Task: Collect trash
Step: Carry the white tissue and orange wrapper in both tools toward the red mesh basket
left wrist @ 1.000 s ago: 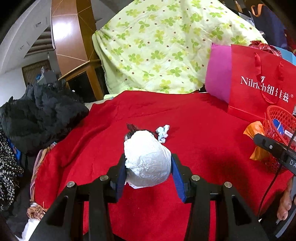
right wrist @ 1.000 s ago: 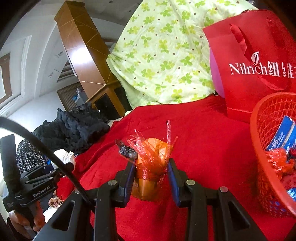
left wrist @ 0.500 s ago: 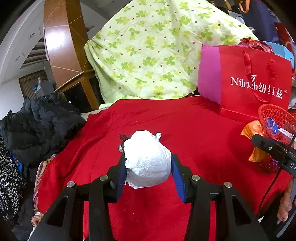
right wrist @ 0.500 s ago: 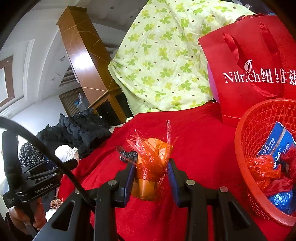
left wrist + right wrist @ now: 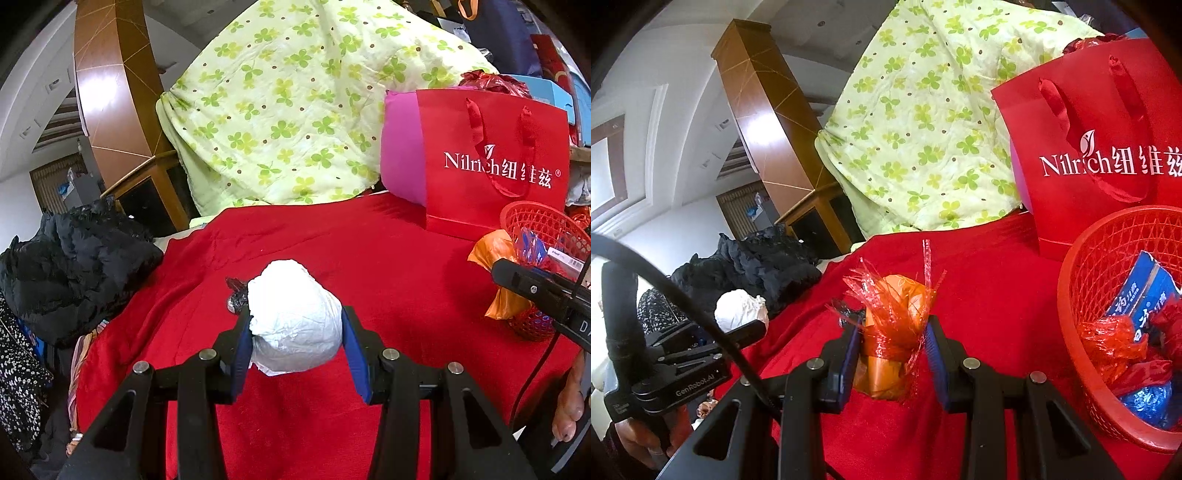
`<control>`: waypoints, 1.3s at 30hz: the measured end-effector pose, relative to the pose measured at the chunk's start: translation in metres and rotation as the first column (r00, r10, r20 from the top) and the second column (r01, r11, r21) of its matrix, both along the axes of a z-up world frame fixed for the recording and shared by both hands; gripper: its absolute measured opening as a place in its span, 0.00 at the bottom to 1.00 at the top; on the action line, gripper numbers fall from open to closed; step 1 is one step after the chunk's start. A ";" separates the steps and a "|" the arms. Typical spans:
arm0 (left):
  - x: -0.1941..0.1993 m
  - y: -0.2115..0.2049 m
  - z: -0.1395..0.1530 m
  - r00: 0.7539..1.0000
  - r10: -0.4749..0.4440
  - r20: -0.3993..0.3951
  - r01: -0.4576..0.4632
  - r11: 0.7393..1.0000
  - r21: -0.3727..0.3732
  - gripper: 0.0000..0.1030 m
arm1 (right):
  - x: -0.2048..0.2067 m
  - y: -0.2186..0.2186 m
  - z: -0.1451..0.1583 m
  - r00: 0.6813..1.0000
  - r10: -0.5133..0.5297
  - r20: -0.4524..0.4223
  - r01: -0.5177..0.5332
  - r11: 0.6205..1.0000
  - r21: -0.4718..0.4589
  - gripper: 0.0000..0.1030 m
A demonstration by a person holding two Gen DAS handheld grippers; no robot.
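Note:
My left gripper point(image 5: 295, 332) is shut on a crumpled white paper ball point(image 5: 293, 319) and holds it above the red blanket point(image 5: 369, 251). A small dark wrapper point(image 5: 236, 293) lies on the blanket just behind the ball. My right gripper point(image 5: 892, 345) is shut on an orange and red cellophane wrapper point(image 5: 894, 325). A red mesh basket point(image 5: 1075, 314) with blue and red wrappers inside stands just right of it; it also shows in the left wrist view point(image 5: 532, 221). The white ball shows at left in the right wrist view point(image 5: 738, 308).
A red Nilrich paper bag point(image 5: 495, 162) stands behind the basket. A green clover-print quilt point(image 5: 295, 103) is piled at the back. Black clothing point(image 5: 70, 266) lies at the blanket's left edge. A wooden cabinet point(image 5: 110, 103) stands behind.
Both grippers have moved right and forward with their loads. The basket now sits closer and fuller in the right wrist view. A small pale wrapper on the blanket has left the left wrist view.

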State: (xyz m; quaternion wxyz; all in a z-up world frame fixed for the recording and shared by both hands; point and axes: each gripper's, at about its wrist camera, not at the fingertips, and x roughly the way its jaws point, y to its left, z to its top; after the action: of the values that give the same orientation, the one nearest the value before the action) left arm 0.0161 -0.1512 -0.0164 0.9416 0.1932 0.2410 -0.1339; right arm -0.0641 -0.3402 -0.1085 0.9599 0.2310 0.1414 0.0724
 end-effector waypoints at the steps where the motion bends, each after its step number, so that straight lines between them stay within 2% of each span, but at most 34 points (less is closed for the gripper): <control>1: -0.001 0.000 0.000 1.000 -0.002 0.002 0.002 1.000 -0.001 0.48 | -0.001 0.000 0.000 1.000 -0.001 0.001 0.001 1.000 0.001 0.36; 39: -0.006 -0.024 -0.003 0.997 -0.080 -0.010 0.080 0.997 -0.008 0.48 | -0.011 -0.008 0.005 0.999 -0.013 0.031 0.013 1.000 0.017 0.36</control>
State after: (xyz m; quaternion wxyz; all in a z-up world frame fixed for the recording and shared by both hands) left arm 0.0098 -0.1756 -0.0190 0.9350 0.1982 0.2375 -0.1734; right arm -0.0748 -0.3478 -0.1039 0.9604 0.2388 0.1244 0.0708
